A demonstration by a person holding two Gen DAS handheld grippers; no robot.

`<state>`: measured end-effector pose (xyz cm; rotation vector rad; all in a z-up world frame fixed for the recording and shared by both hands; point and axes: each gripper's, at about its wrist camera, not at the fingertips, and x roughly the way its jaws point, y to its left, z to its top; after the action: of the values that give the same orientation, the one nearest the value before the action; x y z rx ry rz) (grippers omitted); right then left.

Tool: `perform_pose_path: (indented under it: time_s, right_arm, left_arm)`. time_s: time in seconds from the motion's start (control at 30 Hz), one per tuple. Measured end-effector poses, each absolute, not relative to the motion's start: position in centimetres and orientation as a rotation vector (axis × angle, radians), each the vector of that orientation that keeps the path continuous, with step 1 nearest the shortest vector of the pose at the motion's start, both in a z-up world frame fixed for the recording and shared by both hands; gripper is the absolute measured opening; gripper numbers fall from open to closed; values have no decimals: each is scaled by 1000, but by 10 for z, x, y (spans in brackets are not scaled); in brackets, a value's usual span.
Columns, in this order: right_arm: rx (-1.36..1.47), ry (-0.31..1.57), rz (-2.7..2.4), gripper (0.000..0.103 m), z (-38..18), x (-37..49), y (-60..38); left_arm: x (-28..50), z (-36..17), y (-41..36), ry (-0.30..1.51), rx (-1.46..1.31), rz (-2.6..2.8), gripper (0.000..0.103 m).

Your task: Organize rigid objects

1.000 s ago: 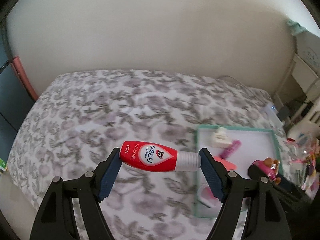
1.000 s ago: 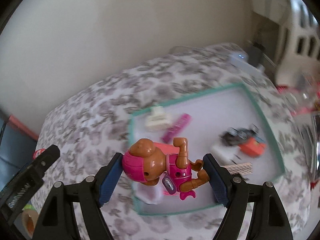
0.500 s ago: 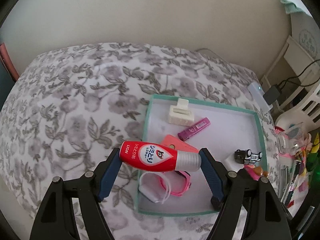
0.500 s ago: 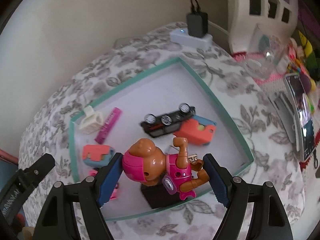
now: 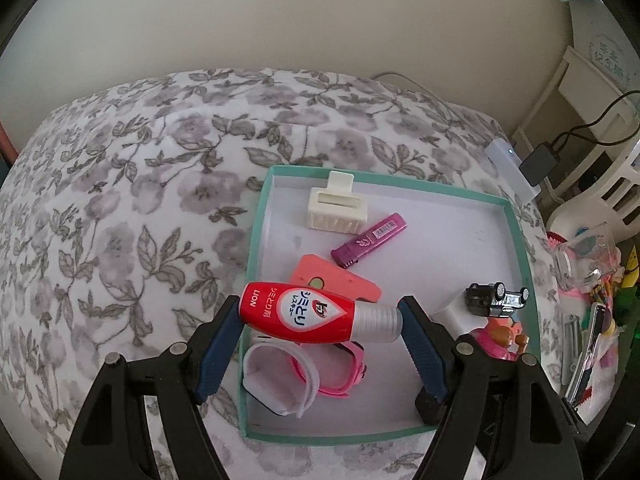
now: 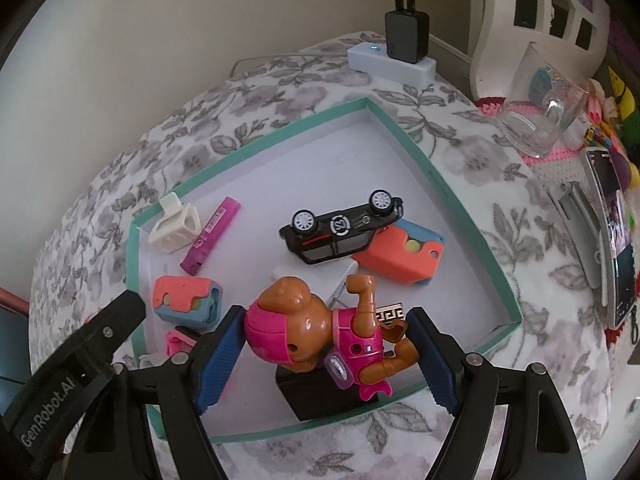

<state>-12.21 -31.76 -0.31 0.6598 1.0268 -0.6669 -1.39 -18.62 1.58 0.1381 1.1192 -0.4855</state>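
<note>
My left gripper (image 5: 320, 334) is shut on a red bottle (image 5: 304, 314) with a silver cap, held crosswise above the left part of a teal-rimmed white tray (image 5: 256, 240). My right gripper (image 6: 326, 350) is shut on a brown and pink toy dog figure (image 6: 320, 328), held above the near part of the same tray (image 6: 440, 184). In the tray lie a white hair clip (image 5: 338, 206), a purple lighter (image 5: 368, 240), a black toy car (image 6: 344, 228) on its side, orange and blue blocks (image 6: 400, 256), a pink strap (image 5: 336, 372) and a black box (image 6: 316, 396).
The tray rests on a floral bedspread (image 5: 120, 200). To the right are a white power strip with a black charger (image 6: 404, 40), a glass mug (image 6: 544, 112), a phone (image 6: 616, 232) and small clutter. The left gripper's arm (image 6: 68, 380) shows at the left of the right wrist view.
Both grippers have moved closer over the tray while holding their objects. The tray now fills more of both views; the grips are unchanged.
</note>
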Motion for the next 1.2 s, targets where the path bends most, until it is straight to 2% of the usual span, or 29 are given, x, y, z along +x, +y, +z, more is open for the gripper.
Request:
perform_pose_path:
  time_s: [0.4, 0.6, 0.87, 1.2]
  right_arm:
    - [612, 1025, -656, 83, -2, -117, -311]
    - [606, 1027, -640, 84, -3, -115, -310]
    - [586, 1026, -632, 100, -4, -114, -307]
    - [540, 1042, -627, 103, -6, -115, -300]
  left_arm:
    - [-12, 13, -185, 1125, 141, -481, 80]
    - [-9, 12, -181, 1130, 137, -458, 87]
    - [-3, 10, -168, 1126, 146, -382, 93]
    - [11, 5, -130, 1106, 218, -194, 93]
